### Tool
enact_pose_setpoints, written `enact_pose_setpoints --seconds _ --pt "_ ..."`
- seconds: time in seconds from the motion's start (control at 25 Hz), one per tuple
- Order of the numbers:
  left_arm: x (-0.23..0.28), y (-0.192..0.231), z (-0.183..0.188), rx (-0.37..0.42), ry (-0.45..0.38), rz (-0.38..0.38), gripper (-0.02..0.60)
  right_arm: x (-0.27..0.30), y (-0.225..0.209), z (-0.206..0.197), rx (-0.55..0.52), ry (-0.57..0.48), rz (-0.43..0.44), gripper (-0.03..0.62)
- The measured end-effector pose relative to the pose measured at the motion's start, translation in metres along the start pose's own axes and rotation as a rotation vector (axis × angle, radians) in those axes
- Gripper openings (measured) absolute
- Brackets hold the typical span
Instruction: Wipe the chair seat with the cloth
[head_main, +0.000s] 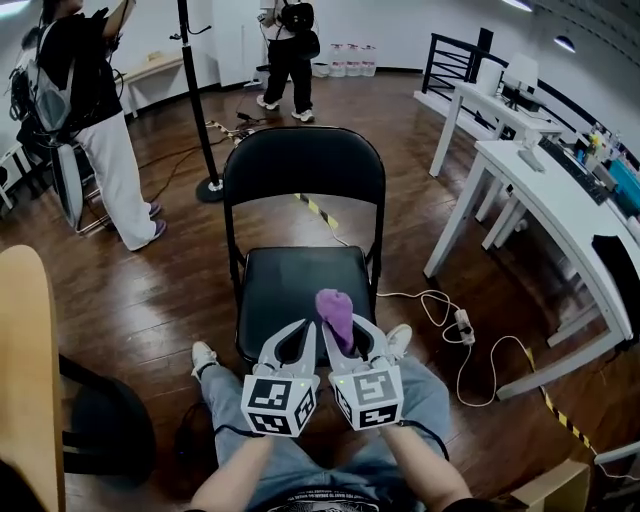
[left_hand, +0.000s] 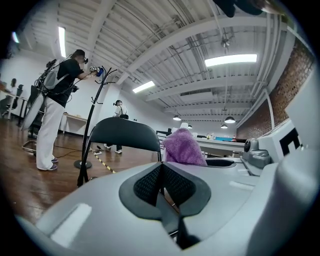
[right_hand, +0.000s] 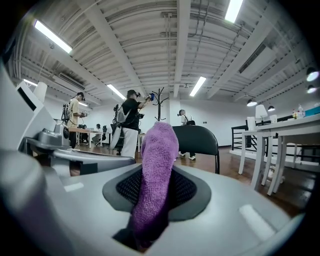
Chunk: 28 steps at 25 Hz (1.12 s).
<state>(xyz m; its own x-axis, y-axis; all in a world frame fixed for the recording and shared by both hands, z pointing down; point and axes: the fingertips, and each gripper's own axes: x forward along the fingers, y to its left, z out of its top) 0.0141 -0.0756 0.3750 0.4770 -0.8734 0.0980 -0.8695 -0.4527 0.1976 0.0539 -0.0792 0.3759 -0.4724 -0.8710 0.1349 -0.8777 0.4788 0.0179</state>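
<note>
The right gripper has its jaws clamped on the purple cloth, which stands upright over the front of the chair seat; the left gripper, jaws together, holds nothing; the wiping looks not yet begun.

Open-plan lab: white desks, exposed ceiling.

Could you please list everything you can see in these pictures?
Chair: one, black, centre, seat bare.
Cloth: one, purple, upright in the right gripper's jaws, over the seat's front edge.
Coat stand: one, black, behind the chair to the left.
Tables: at least two, white, right side.
Cable: one, white, on the floor right of the chair.
People: at least two, standing at the back.
Left gripper: grey, jaws together, empty.
Right gripper: grey, shut on the cloth.
</note>
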Motion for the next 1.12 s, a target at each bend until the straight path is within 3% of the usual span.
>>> enact_pose_setpoints --seconds 0.6,1.12 --pt "-0.093 -0.017 -0.009 0.008 -0.001 0.019 0.003 -0.061 0.061 -0.005 0.003 -0.015 -0.006 0.107" --pt "-0.126 -0.041 -0.013 0.007 -0.005 0.019 0.003 -0.095 0.077 -0.008 0.017 -0.010 0.006 0.107"
